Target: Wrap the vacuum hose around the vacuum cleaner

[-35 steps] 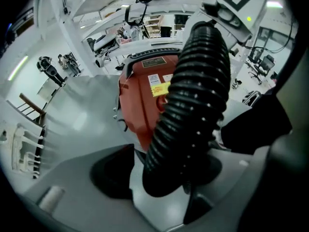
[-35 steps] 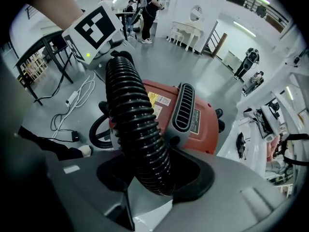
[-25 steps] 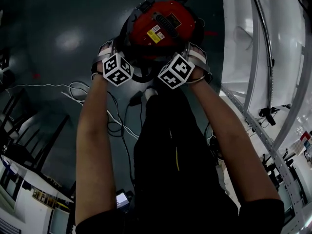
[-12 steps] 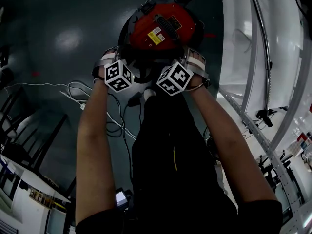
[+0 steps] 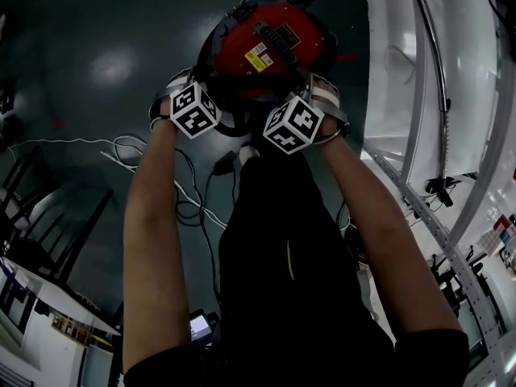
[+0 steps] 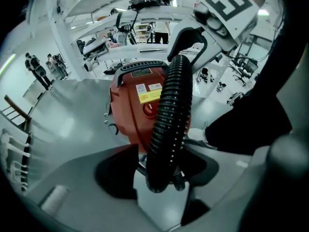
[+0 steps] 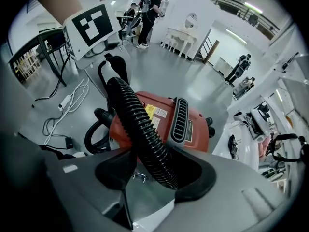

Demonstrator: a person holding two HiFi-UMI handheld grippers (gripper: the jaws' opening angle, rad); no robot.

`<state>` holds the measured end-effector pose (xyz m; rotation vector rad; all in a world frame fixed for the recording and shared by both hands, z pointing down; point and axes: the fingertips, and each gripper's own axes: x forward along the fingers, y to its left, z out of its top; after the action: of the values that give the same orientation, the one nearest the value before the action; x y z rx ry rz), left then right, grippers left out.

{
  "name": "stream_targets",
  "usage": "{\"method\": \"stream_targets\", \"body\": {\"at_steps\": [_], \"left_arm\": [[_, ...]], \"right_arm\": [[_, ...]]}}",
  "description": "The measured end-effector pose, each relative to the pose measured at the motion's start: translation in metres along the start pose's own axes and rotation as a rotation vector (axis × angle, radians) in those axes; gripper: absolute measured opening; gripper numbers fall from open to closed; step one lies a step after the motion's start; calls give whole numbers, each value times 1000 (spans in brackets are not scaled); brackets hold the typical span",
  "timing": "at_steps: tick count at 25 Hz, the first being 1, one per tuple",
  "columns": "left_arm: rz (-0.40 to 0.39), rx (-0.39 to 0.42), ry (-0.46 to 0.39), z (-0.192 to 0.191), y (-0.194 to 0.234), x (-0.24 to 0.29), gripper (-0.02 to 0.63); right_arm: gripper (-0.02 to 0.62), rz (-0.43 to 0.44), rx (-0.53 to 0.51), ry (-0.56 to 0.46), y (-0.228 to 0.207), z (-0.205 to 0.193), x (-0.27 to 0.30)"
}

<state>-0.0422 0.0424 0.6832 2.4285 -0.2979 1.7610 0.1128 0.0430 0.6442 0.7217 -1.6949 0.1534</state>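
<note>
A red vacuum cleaner (image 5: pixel 270 43) stands on the dark floor in front of me. Its black ribbed hose (image 6: pixel 171 105) stretches in the air between my two grippers, over the vacuum's near side. My left gripper (image 5: pixel 181 87) is shut on the hose; its jaws have just been opening a little, with the hose still between them. My right gripper (image 5: pixel 318 87) is also shut on the hose (image 7: pixel 137 124), and its jaws have just been closing on it. In the head view the marker cubes hide the fingertips. A further hose loop lies beside the vacuum (image 7: pixel 193 124).
White cables (image 5: pixel 129 147) and a plug block (image 5: pixel 246 156) lie on the floor by my feet. A white bench (image 5: pixel 395 63) with a metal tube (image 5: pixel 439 71) runs along the right. Dark chairs stand at the left. People (image 7: pixel 149 13) stand far off.
Both marker cubes dipped slightly toward me and came back up. The grippers remain at the vacuum's near edge with the hose between them.
</note>
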Motion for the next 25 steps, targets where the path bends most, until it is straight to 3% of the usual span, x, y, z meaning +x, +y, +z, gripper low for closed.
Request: {"method": "stream_targets", "body": {"at_steps": [4, 7, 9, 12, 13, 19, 25], "left_arm": [[81, -76, -75, 0, 11, -18, 314], [131, -22, -144, 16, 10, -37, 291], [136, 34, -194, 35, 5, -48, 233], [90, 103, -229, 61, -3, -53, 103], [63, 120, -221, 66, -6, -50, 89], [-85, 146, -153, 71, -29, -31, 38], [-79, 119, -161, 75, -32, -24, 34]], "right_arm": [[235, 17, 20, 33, -1, 0, 1], [236, 15, 2, 61, 1, 2, 4], [237, 15, -27, 67, 2, 2, 7], [242, 16, -49, 73, 7, 0, 9], [242, 22, -46, 79, 9, -2, 9], [245, 50, -55, 124, 20, -15, 10], [247, 20, -35, 135, 18, -23, 12]]}}
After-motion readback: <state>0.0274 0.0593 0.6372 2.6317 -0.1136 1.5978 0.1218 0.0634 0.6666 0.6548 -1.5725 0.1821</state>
